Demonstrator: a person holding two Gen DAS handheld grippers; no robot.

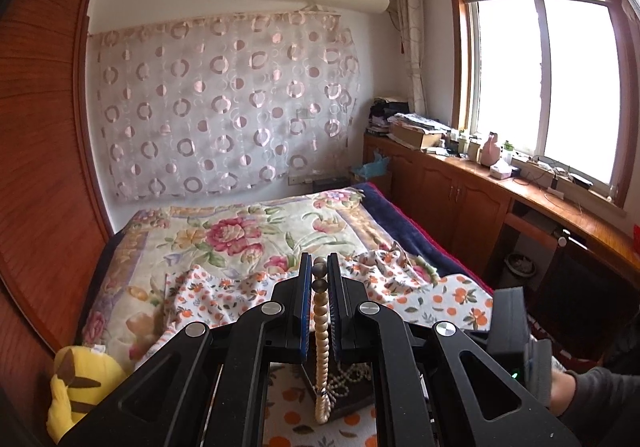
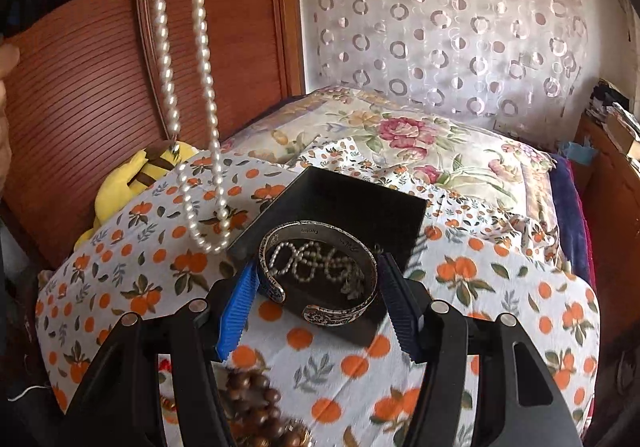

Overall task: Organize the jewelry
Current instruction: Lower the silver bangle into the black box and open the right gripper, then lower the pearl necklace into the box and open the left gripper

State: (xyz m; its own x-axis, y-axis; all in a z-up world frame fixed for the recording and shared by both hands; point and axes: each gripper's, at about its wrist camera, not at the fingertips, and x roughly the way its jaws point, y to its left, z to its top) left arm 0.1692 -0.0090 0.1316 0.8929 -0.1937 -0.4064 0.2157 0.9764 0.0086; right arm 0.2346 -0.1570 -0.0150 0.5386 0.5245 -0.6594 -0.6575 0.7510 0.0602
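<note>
A yellow plush toy [image 2: 120, 187] is seen at the far left, left of the black box [image 2: 360, 207], against the wooden wardrobe [image 2: 80, 87]. The pearl necklace [image 2: 188, 87] is held raised by the left gripper [image 1: 319, 271], up and to the left of the box; its fingers [image 1: 305, 287] are closed tight on the strand, and its long loop hangs down so that the lowest pearls fall just left of the box's rim. The box rests on an orange-printed cloth [image 2: 500, 287] spread over the bed [image 2: 400, 135]. A small beaded chain [image 2: 316, 267] is seen lying inside the box. A silver cuff bangle [image 2: 320, 271] is gripped by the right gripper [image 2: 318, 275] over the box's near corner, with the fingers [image 2: 240, 307] spread wide and pressed to the bangle's outer sides. Brown wooden beads [image 2: 256, 399] are seen on the cloth just in front of the box, beneath the right gripper.
</note>
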